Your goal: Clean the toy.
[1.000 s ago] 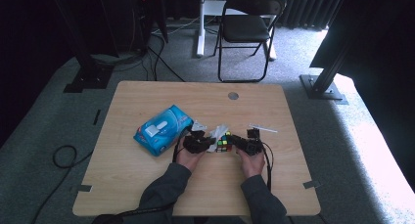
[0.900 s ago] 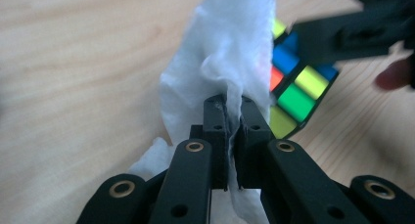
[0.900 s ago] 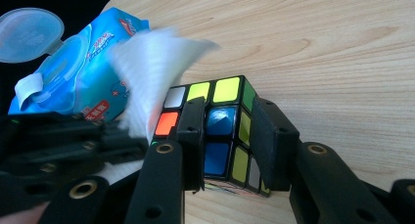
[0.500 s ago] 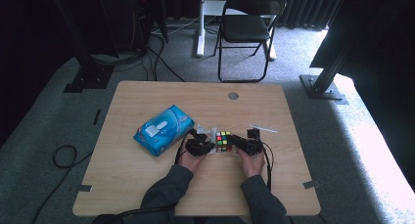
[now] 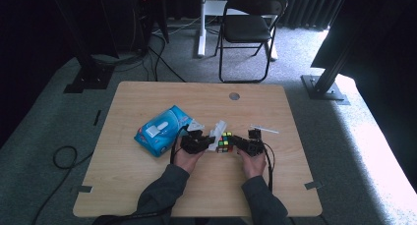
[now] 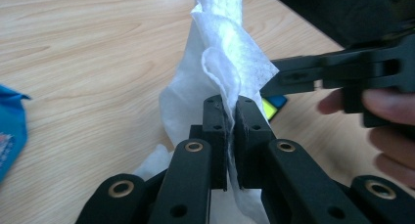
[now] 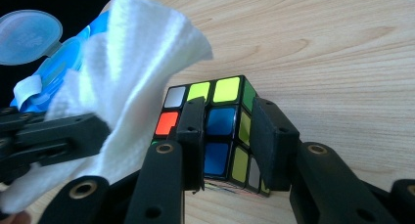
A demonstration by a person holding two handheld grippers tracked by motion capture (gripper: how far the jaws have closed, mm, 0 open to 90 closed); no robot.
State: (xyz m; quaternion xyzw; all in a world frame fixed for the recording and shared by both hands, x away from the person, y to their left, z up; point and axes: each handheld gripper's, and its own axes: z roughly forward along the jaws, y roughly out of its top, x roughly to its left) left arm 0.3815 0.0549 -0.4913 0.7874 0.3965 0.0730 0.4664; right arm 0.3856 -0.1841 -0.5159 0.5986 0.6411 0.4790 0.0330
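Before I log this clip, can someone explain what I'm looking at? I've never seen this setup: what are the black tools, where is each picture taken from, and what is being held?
No robot here: a person sits at a wooden table and holds a hand-operated two-jaw gripper in each hand. The wide picture comes from a fixed camera above, looking down; the forearms enter from the bottom. The two close-ups come from small cameras riding on each gripper, looking along its black jaws.

The left gripper has its jaws shut on a white wet wipe. The right gripper grips a Rubik's cube between its jaws, and the wipe hangs right beside the cube.

Also on the table: a blue wet-wipe pack with its flip lid open, left of the hands, and a thin white item too small to identify.
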